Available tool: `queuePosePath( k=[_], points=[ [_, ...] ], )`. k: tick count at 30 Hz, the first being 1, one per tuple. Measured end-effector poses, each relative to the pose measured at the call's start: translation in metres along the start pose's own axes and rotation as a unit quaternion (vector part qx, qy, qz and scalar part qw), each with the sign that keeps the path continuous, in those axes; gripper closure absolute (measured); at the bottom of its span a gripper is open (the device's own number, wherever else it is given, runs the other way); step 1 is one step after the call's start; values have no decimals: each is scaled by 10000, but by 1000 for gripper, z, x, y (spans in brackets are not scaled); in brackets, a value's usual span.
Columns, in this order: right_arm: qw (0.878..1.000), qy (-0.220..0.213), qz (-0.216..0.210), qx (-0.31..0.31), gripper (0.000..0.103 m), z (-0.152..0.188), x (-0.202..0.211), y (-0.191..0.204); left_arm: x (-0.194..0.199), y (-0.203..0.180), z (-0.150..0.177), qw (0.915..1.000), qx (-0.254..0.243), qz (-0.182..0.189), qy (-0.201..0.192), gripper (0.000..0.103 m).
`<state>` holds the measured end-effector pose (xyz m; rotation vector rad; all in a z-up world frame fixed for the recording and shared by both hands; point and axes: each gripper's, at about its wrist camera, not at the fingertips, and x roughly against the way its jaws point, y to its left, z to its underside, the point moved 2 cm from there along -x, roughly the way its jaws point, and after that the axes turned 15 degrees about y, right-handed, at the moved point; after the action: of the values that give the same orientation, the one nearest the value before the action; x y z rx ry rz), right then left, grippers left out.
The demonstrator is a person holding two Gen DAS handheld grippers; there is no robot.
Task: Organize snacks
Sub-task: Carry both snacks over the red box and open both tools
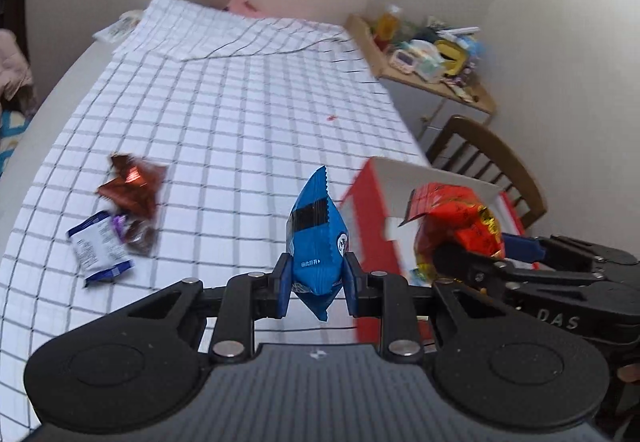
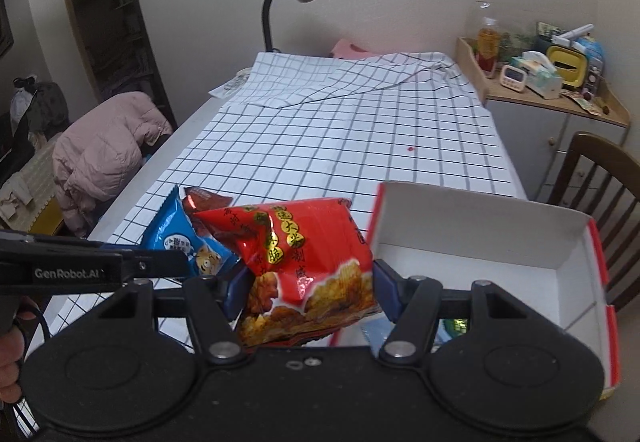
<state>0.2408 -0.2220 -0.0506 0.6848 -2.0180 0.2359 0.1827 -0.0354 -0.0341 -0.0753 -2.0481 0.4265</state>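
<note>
Left gripper [image 1: 316, 282] pinches a blue packet [image 1: 316, 242] (lower end hidden), right gripper [image 2: 308, 290] clamps a red bag [image 2: 304, 266].

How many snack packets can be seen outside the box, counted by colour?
Blue: 1, the blue packet in the left gripper
Red: 1, the red packet in the right gripper
Brown: 2
White and blue: 1
Total: 5

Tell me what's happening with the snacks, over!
Left gripper shut on blue snack packet. Right gripper shut on red crinkly snack bag. Red-and-white cardboard box close by, nothing blocking.
</note>
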Motion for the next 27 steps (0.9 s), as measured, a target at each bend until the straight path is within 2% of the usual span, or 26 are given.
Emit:
queuePosePath(
  k=[7,14,22,27],
  points=[
    [9993,-96,247,-280,41,15,20,-52,-12,-59,-8,9990,-413,159,14,78],
    [9969,-54,445,-644,41,30,24,-108,-45,-107,-15,9979,-613,130,178,78],
    [9926,131,583,-1059,40,48,10,-164,-91,-140,-19,9965,-659,108,499,78],
    [9902,285,701,-1177,40,54,-4,-184,-120,-150,-21,9953,-647,79,717,78]
  ],
)
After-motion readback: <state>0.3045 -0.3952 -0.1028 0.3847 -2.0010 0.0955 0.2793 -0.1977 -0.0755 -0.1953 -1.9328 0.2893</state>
